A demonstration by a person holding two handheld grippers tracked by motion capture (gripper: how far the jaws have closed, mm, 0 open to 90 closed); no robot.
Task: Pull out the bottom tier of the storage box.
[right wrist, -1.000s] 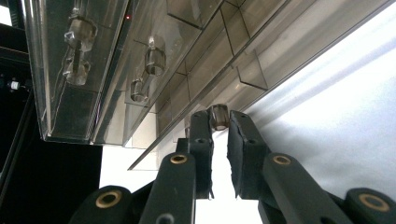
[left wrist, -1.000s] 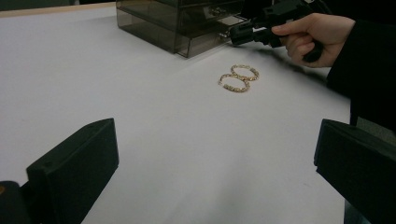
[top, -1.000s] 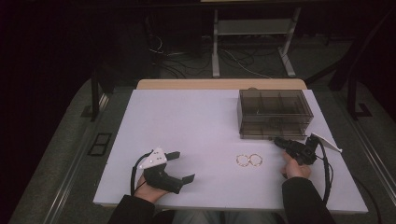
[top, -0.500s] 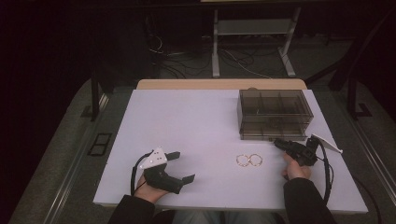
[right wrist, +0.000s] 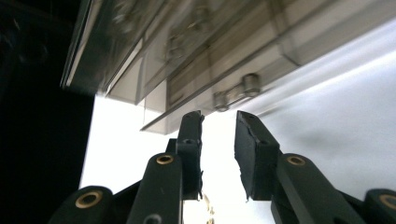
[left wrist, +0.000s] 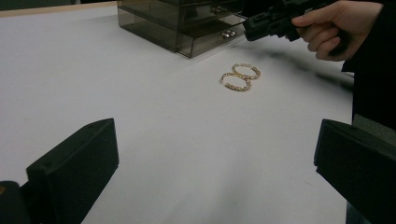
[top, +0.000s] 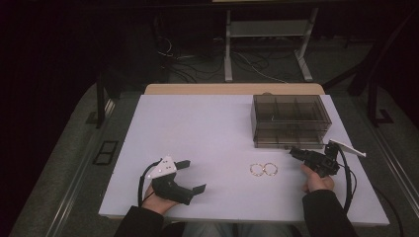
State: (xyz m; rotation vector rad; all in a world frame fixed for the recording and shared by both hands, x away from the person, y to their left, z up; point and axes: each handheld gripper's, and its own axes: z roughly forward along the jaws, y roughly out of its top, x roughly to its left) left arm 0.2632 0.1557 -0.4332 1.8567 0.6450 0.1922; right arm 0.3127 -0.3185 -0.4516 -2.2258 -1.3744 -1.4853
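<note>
Two gold hoop earrings (top: 263, 169) (left wrist: 240, 77) lie side by side on the white table (top: 207, 128). Behind them stands a smoky clear drawer box (top: 290, 121) (left wrist: 187, 23) (right wrist: 196, 51). My right gripper (top: 295, 152) (right wrist: 218, 123) (left wrist: 264, 21) points at the box's bottom drawer. Its jaws are open by a narrow gap, just short of the drawer's small metal handle (right wrist: 236, 93), with nothing between them. My left gripper (top: 192, 175) (left wrist: 217, 163) rests near the front left, jaws wide open and empty, facing the earrings.
The box stands near the table's right rear edge. A white tag (top: 346, 147) on the right gripper sticks out towards the right edge. Cables and a metal stand (top: 267, 44) sit on the dark floor beyond the table.
</note>
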